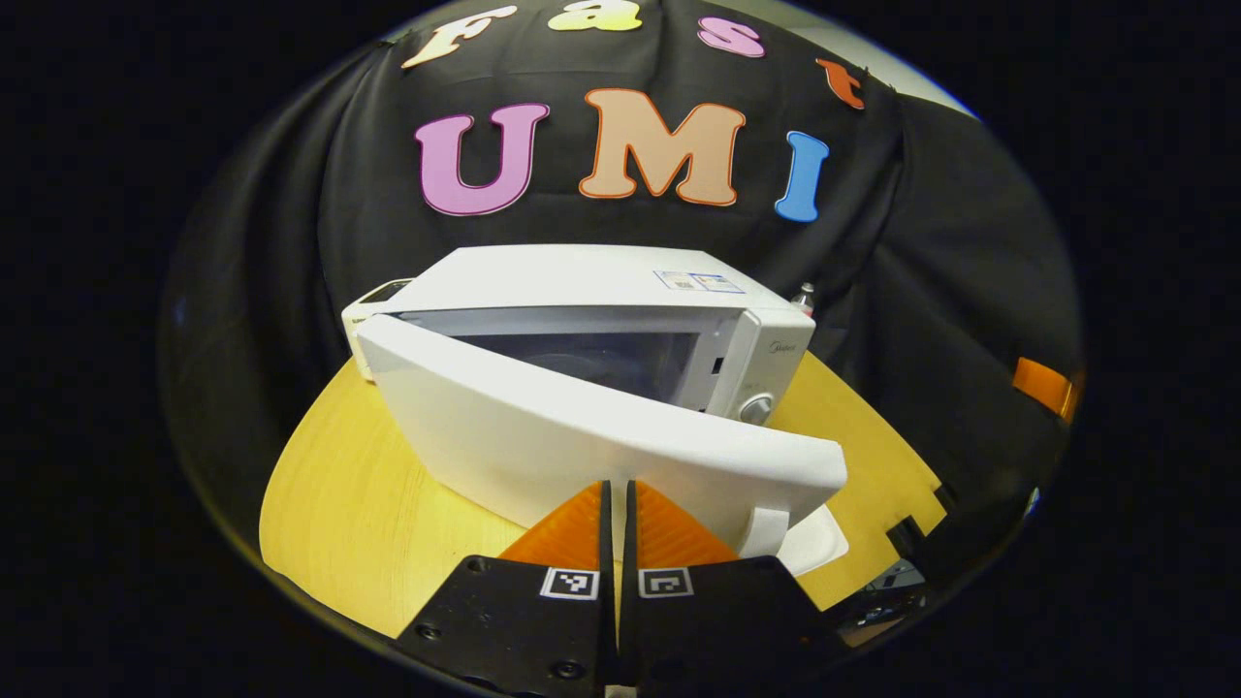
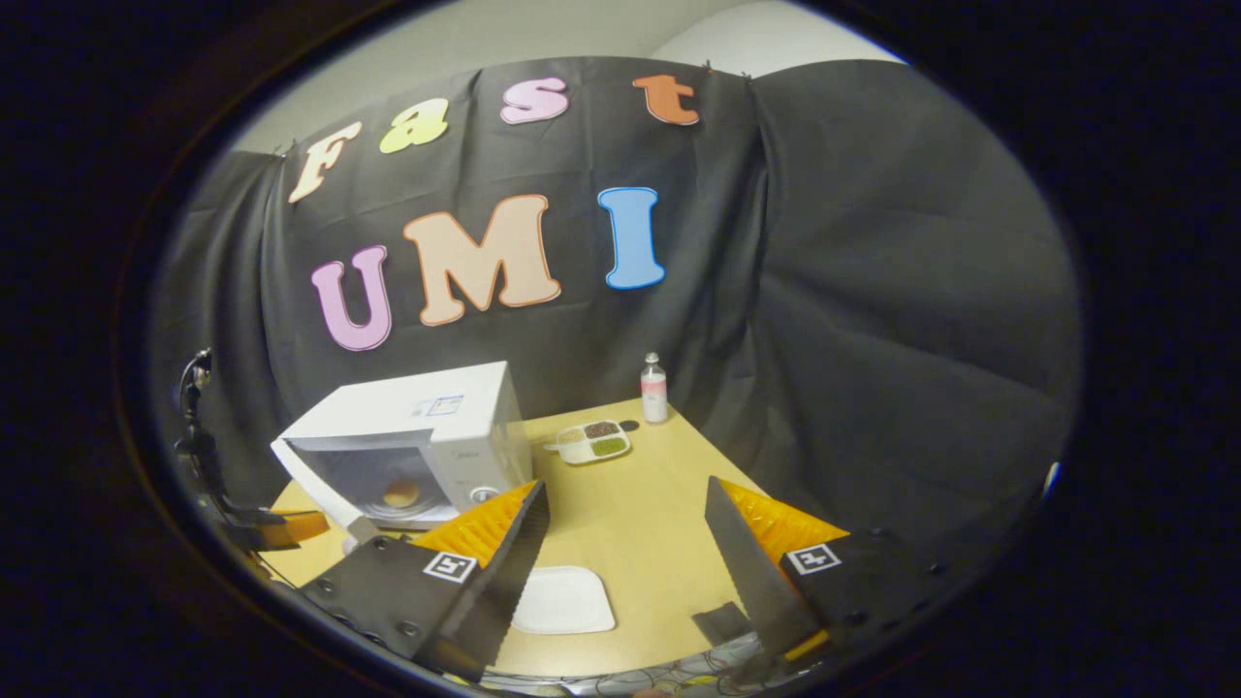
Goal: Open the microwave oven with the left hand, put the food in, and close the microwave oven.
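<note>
Microwave oven (image 1: 620, 330) mid-frame on yellow worktop (image 1: 359, 504), door (image 1: 582, 436) swung partly open, left gripper (image 1: 618, 514) fingers closed together against door's outer face, right gripper (image 2: 625, 543) fingers spread wide and empty, round food (image 2: 400, 494) inside the oven at left, white plate (image 2: 562, 601) low centre.

Food (image 2: 400, 493) inside microwave (image 2: 427, 427) — tray (image 2: 591, 442) beside it, right.

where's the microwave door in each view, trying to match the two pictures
Left gripper view: the microwave door sweeps across the centre, partly open, its free end at lower right just beyond the left gripper.
Right gripper view: the door is at lower left, swung out from the microwave's left edge, with the food visible inside.
Shared landmark: the round control knob on the microwave's front panel.
</note>
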The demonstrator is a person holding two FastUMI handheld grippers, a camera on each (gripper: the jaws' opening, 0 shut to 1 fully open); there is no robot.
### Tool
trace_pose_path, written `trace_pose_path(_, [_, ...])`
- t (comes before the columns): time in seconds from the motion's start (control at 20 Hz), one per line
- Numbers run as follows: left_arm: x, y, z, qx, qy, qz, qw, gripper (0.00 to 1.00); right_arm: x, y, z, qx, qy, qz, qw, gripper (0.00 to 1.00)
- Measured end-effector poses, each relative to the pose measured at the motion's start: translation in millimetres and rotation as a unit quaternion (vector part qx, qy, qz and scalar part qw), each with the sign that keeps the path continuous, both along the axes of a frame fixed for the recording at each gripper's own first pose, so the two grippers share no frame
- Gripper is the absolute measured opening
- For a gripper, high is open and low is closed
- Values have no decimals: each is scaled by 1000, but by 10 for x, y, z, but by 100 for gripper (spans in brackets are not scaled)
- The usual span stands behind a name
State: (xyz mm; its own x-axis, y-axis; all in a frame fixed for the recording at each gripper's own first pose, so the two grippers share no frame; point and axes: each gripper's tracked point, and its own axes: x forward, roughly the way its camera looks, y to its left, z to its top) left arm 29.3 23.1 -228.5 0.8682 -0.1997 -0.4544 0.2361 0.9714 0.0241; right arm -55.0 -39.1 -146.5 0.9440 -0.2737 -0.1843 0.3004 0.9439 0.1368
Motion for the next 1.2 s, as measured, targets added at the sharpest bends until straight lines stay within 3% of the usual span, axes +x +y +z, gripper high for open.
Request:
trace_pose_path(0.75, [599, -699, 3, -15, -16, -4, 1000, 1, -36, -93, -160, 5, 17, 23, 1000, 92])
trace_pose_path(0.8, [625, -720, 14, -14, -17, -4, 1000, 1, -32, -100, -181, 5, 19, 24, 1000, 99])
trace_pose_path(1.05, [756, -780, 20, -13, -21, 7, 1000, 1, -19, -188, -275, 20, 23, 24, 999, 100])
trace_pose_path(1.1, [782, -780, 14, -16, -21, 12, 1000, 1, -8, -215, -284, 22, 23, 23, 999, 92])
trace_pose_path(1.2, [826, -799, 10, -24, -20, 21, 999, 1, 19, -240, -290, 25, 22, 23, 999, 92])
